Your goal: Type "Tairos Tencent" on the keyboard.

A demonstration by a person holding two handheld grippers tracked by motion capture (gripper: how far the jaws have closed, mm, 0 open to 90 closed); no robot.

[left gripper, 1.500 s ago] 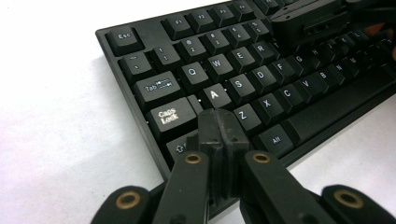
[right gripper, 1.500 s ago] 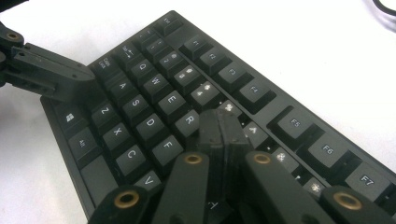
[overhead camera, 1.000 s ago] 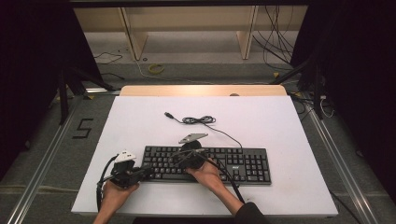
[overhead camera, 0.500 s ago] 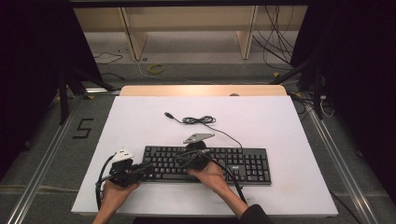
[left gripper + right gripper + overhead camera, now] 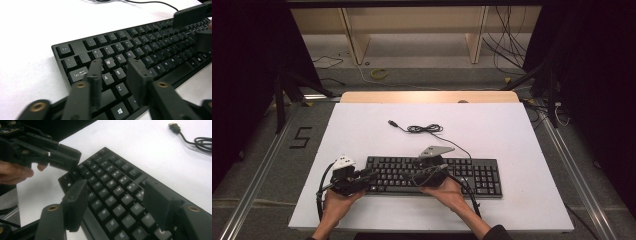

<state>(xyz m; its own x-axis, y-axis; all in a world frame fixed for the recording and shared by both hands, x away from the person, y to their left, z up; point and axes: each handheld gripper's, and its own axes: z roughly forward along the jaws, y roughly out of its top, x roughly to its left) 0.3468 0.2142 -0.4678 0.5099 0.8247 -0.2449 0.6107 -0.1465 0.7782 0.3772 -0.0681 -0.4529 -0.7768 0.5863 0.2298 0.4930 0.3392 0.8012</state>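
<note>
Hovering both tools over the long black plastic full-size keyboard (image 5: pixel 432 176), I am working at the near half of the white worktop (image 5: pixel 512 135), where the board is lying flat with its length running left to right. Its thin black cable (image 5: pixel 424 129) is trailing away toward the far side, partly coiled, with the plug end lying loose on the white surface.

My left tool (image 5: pixel 113 83) is sitting over the keyboard's left end, above the A, S and Z keys, and its jaws have just been opening; they are standing apart now with nothing pinched between them. My right tool (image 5: pixel 117 202) is poised over the middle keys, and its jaws have likewise just been opening, now gaping wide over the key rows without pressing on anything. In the right gripper view the left tool and the hand carrying it are showing at the upper left, beyond the board's corner.

I am judging the keyboard to be light but long and rigid, so lifting it from one end would be inviting it to swing or sag out of the jaws. The keycaps are looking smooth, loose and springy, a poor surface for gripping. I am reckoning the sounder hold is on the hard frame edges, one tool at each end, pinching the front and back rims rather than the keys, and keeping clear of the cable so it is not snagging.
</note>
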